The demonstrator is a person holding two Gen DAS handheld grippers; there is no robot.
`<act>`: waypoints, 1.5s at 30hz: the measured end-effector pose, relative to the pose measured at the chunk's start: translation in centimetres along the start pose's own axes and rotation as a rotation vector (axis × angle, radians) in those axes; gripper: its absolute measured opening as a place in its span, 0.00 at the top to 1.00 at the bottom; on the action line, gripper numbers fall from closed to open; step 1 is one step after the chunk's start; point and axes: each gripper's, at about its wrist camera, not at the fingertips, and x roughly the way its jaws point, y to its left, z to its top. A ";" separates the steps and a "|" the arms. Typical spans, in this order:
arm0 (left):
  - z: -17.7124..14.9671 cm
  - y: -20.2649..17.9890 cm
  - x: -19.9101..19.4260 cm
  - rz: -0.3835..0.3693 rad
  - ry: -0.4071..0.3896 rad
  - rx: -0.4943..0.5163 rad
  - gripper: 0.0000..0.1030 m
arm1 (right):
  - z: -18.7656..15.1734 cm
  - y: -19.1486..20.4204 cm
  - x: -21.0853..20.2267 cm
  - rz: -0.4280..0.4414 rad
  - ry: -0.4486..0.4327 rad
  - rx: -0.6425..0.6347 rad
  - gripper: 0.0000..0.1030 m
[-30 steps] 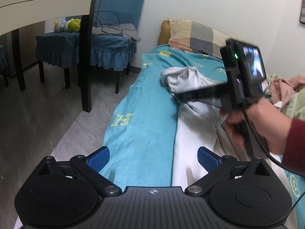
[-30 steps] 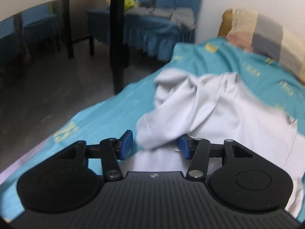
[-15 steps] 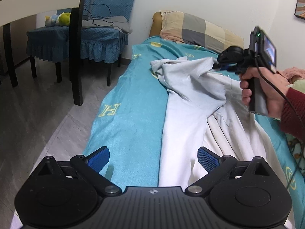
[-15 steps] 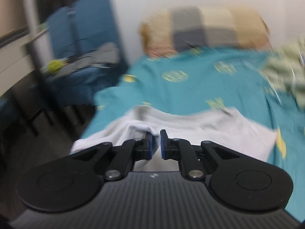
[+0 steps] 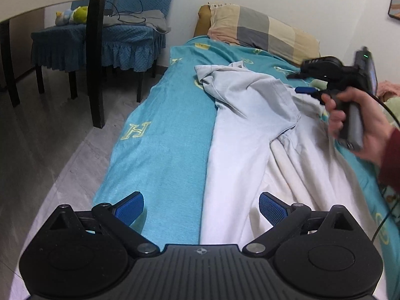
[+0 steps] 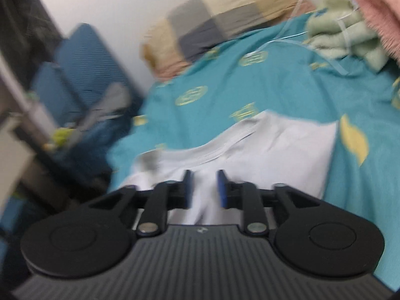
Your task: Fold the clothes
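On the far left a black table leg (image 5: 96,75) stands on the grey floor (image 5: 45,135). Behind it is a blue chair (image 5: 100,37) with a soft toy (image 5: 72,15), a grey cloth and a cable on its seat. Next comes the bed (image 5: 160,137) with its teal sheet and yellow marks. My left fingers (image 5: 201,206) are spread wide and hold nothing. They hang low over the near end of the bed, one pad over the sheet and one over the white shirt (image 5: 250,130).

The shirt lies long on the bed, right of the bare sheet. One sleeve part is folded across its top. A check pillow (image 5: 260,30) leans at the wall behind it.

To the right, my right hand (image 5: 360,122) holds the other tool above the shirt's far side. My right fingers (image 6: 203,187) are partly spread, with nothing pinched, just over the shirt's top edge. This view is blurry. Green and pink clothes (image 6: 350,25) are piled on the bed at the far right.
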 end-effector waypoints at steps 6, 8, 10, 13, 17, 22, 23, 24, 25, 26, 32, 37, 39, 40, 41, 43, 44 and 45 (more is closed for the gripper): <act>-0.1 -0.2 -0.5 0.006 -0.012 -0.004 0.03 | -3.8 4.4 -1.1 0.057 0.125 -0.221 0.24; 0.0 -0.2 -0.6 0.008 -0.014 -0.006 0.03 | -5.0 5.4 -0.3 -0.030 0.152 -0.330 0.24; -0.1 -0.2 -0.7 0.009 -0.014 -0.007 0.03 | -5.5 5.7 -0.2 -0.076 0.133 -0.371 0.25; 0.0 -0.1 -0.7 0.001 -0.014 -0.010 0.03 | -5.0 5.3 -0.7 -0.089 0.105 -0.331 0.65; 0.0 -0.2 -0.6 -0.008 -0.012 -0.003 0.03 | -3.5 2.6 -1.2 -0.155 0.057 -0.184 0.88; -0.1 -0.4 -0.5 -0.016 -0.010 0.015 0.03 | -3.3 -1.2 -1.4 -0.194 0.083 -0.026 0.89; -0.1 -0.4 -0.5 -0.016 -0.007 0.017 0.03 | -3.2 -1.2 -2.1 -0.183 0.076 -0.016 0.89; -0.1 -0.5 -0.5 -0.016 -0.006 0.020 0.03 | -3.0 -0.9 -3.0 -0.179 0.074 -0.026 0.88; -0.1 -0.6 -0.5 -0.015 -0.007 0.023 0.03 | -2.9 -0.3 -4.3 -0.170 0.070 -0.043 0.88; -0.1 -0.7 -0.6 -0.013 -0.009 0.026 0.03 | -2.8 0.3 -5.7 -0.159 0.066 -0.061 0.88; -0.2 -1.3 -2.1 0.000 -0.036 0.047 0.03 | -4.0 4.6 -16.7 -0.119 0.055 -0.179 0.88; -0.5 -0.7 -3.9 -0.041 -0.032 -0.039 0.04 | -7.8 5.5 -27.0 -0.069 0.049 -0.140 0.86; -0.8 -0.1 -4.8 -0.054 -0.029 -0.093 0.04 | -9.9 5.2 -29.9 -0.041 0.060 -0.127 0.86; -0.9 0.0 -5.2 -0.055 -0.026 -0.111 0.04 | -10.9 4.8 -31.0 -0.029 0.064 -0.126 0.86; -1.0 0.0 -5.7 -0.049 -0.022 -0.116 0.04 | -11.8 4.5 -31.7 -0.020 0.077 -0.124 0.86; -1.2 0.0 -6.6 -0.037 -0.013 -0.128 0.06 | -13.1 3.6 -32.8 0.000 0.108 -0.100 0.86; -1.3 0.0 -7.1 -0.027 -0.007 -0.128 0.06 | -13.6 3.1 -33.1 0.011 0.124 -0.074 0.83; -1.3 -0.1 -7.6 -0.014 0.003 -0.121 0.07 | -14.0 2.6 -33.3 0.022 0.141 -0.048 0.76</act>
